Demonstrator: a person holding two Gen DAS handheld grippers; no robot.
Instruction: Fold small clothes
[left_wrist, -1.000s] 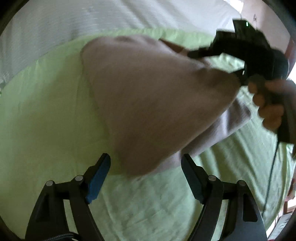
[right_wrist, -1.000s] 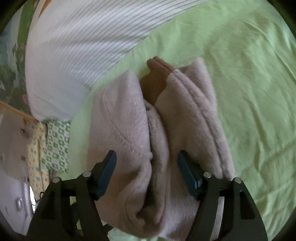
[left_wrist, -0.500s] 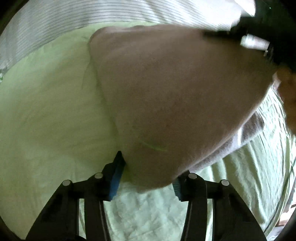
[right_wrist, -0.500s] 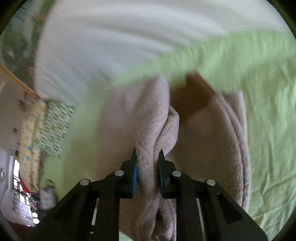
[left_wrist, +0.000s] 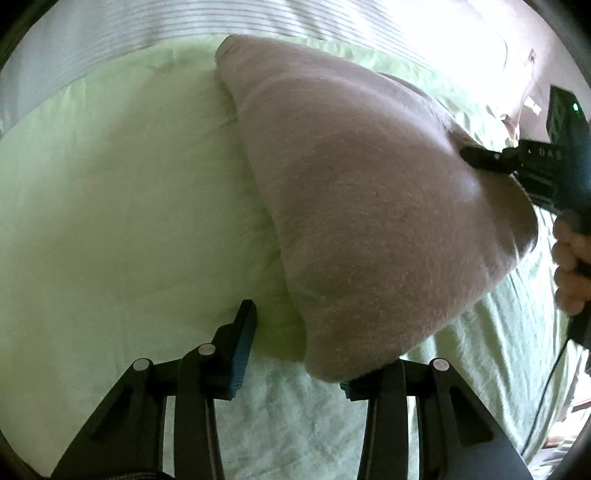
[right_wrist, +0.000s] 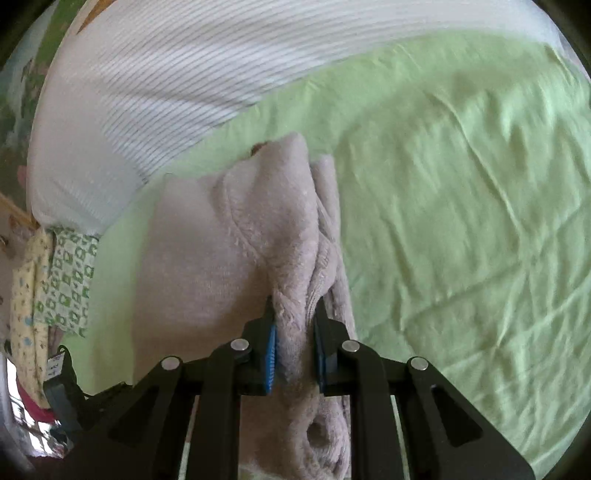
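Green bed sheet (left_wrist: 110, 221) carries the garment (left_wrist: 369, 206), partly lifted. Right gripper (right_wrist: 293, 347) is clamped on a fleece edge; the garment's long axis runs from these fingers toward 12 o'clock. Left gripper (left_wrist: 295, 354) has fingers apart, the lower corner at 1 o'clock, over its right finger.

Left wrist view looking forward and down along its fingers, close over the green sheet (left_wrist: 110, 206), right wrist view likewise, closer, both sharing the pinkish fleece garment (left_wrist: 369, 206), striped white cloth (right_wrist: 166, 92) at the far edge, right gripper (left_wrist: 476, 160) visible at left view's right edge
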